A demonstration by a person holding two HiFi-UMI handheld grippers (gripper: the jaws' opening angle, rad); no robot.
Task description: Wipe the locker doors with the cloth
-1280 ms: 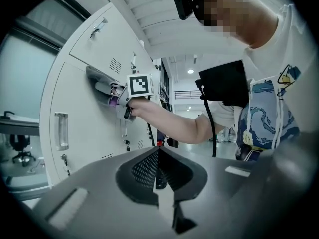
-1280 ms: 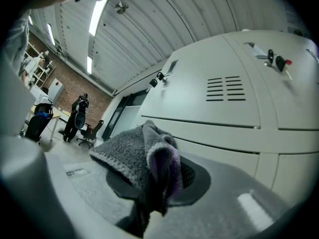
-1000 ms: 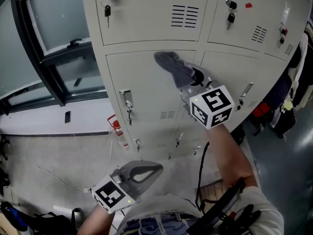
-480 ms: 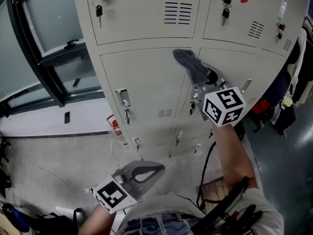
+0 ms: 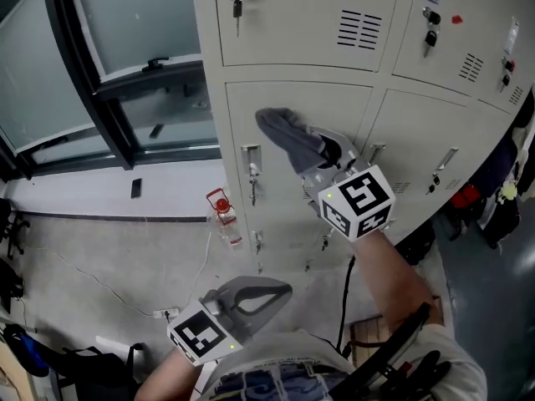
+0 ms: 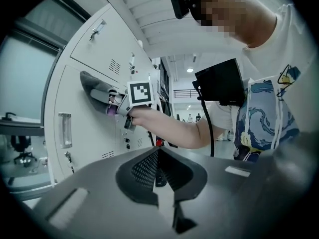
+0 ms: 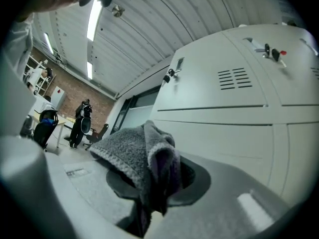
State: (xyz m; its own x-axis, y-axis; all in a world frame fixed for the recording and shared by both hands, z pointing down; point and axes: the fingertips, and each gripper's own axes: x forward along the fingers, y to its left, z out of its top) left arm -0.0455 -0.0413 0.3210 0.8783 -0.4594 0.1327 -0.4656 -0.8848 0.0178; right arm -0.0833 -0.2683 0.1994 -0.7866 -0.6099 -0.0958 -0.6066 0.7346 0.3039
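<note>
Jaws on the right gripper [image 5: 324, 153] are clamped on the grey cloth [image 5: 288, 132], and the cloth is pressed to the upper part of a locker door [image 5: 280, 211], at 3 o'clock from that door's handle [image 5: 251, 164]. The marker cube [image 5: 355, 200] sits at 5 o'clock of the cloth. Down at 6 o'clock in the head view, the left gripper [image 5: 272, 292] hangs just above the person's shirt [image 5: 276, 383], jaws closed together with nothing between them, well apart from the lockers.
</note>
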